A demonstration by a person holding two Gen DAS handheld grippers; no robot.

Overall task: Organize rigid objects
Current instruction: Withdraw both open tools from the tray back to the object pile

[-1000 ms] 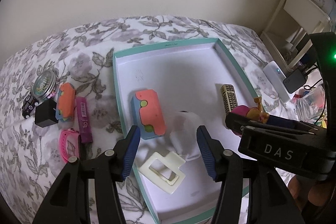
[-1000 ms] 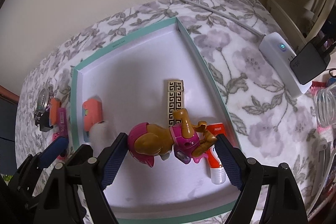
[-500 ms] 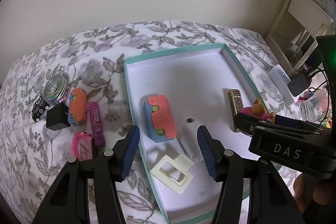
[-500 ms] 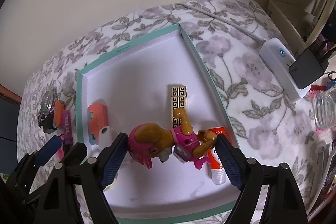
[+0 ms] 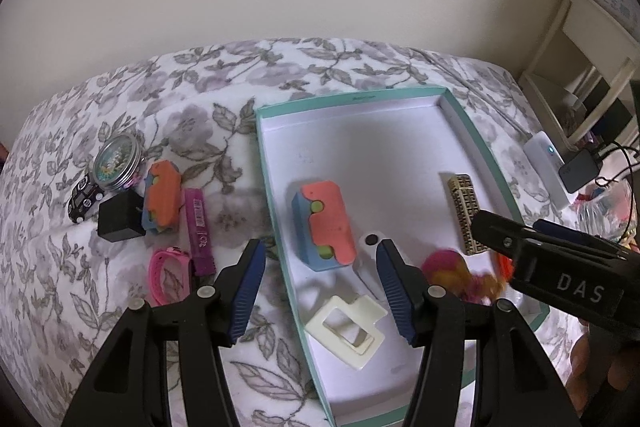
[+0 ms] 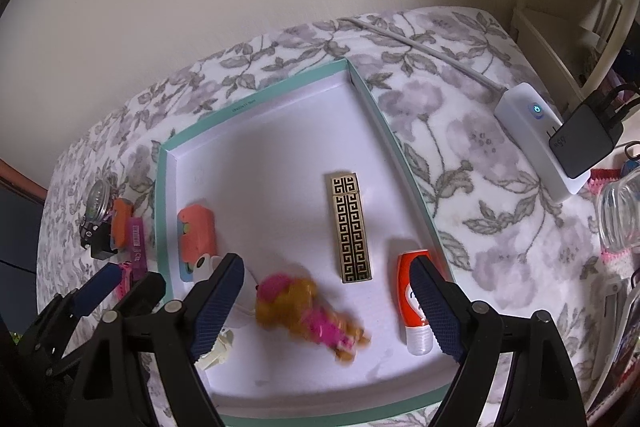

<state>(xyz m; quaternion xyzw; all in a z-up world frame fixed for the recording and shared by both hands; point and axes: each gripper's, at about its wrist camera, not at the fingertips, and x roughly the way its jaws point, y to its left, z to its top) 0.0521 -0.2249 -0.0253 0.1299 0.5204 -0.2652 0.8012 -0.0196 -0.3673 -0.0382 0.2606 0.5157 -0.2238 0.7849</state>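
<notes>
A teal-rimmed white box lies on the floral bed. In it are an orange-and-blue toy block, a gold patterned case, a cream frame, a white piece, an orange tube and a pink-and-brown toy dog, blurred, lying loose between my right fingers. My right gripper is open above the box. My left gripper is open and empty over the box's left edge.
Left of the box lie a second orange block, a purple stick, a pink band, a black cube, a toy car and a round tin. A white power strip and a glass jar are on the right.
My right gripper has let go of the toy dog, which dropped into the box. Both grippers have pulled back and up; the left one shifted left.
</notes>
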